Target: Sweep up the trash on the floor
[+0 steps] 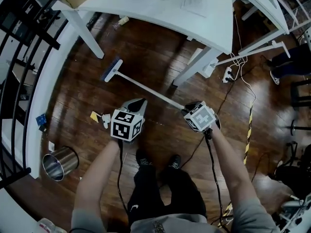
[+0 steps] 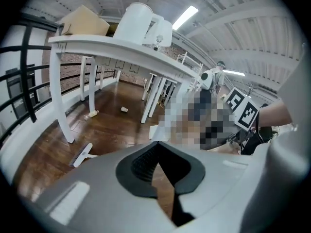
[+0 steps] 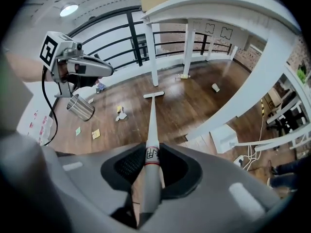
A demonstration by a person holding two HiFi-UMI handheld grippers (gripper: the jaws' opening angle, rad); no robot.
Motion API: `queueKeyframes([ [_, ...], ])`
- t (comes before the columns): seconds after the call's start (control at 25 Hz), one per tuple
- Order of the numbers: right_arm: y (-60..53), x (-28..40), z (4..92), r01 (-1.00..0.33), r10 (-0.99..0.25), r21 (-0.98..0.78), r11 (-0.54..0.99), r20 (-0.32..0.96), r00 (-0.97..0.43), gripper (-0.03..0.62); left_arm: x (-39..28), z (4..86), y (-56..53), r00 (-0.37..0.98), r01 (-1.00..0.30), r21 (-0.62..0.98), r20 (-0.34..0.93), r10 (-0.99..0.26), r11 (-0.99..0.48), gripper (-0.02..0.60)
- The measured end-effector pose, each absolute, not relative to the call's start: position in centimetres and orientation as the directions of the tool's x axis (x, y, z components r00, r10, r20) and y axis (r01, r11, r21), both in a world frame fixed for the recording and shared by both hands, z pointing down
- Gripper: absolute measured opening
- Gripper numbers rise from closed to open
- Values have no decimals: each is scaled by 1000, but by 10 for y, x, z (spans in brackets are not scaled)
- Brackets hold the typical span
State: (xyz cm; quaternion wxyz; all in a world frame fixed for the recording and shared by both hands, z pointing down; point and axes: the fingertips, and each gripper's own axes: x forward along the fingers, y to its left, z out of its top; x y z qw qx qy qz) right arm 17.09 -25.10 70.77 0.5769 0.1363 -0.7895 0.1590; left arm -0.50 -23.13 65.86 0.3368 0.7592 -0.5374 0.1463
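A white-handled broom (image 1: 146,87) slants across the wooden floor, its brush head (image 1: 112,70) lying near the table leg. My right gripper (image 1: 190,107) is shut on the top of the handle (image 3: 151,130), which runs between the jaws down to the brush head (image 3: 154,95). My left gripper (image 1: 140,102) hangs beside it, shut and empty (image 2: 158,166). Crumpled white and yellow paper trash (image 1: 99,118) lies on the floor left of the left gripper, showing as paper trash (image 3: 120,113) in the right gripper view. Yellow paper notes (image 3: 95,134) lie closer in.
A metal bin (image 1: 60,163) stands at the lower left by the black railing (image 1: 19,72). A white table (image 1: 160,8) spans the top, with a cup (image 3: 215,87) and a bottle (image 1: 122,21) on the floor beneath. A power strip (image 1: 227,74) and cables lie at the right. The person's shoes (image 1: 143,158) are below the grippers.
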Motion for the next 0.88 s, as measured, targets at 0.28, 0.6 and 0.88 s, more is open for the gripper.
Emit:
queueKeyframes([
  [0.28, -219, 179, 635, -383, 0, -83, 920, 977, -213, 87, -15, 574, -189, 363, -912, 380, 565, -741, -157, 6],
  [0.6, -181, 215, 589, -333, 52, -117, 936, 979, -199, 84, 18, 518, -139, 300, -938, 326, 588, -751, -120, 6],
  [0.88, -150, 240, 576, -281, 81, -137, 950, 976, -201, 81, 81, 528, -114, 323, -928, 353, 591, -739, -123, 6],
])
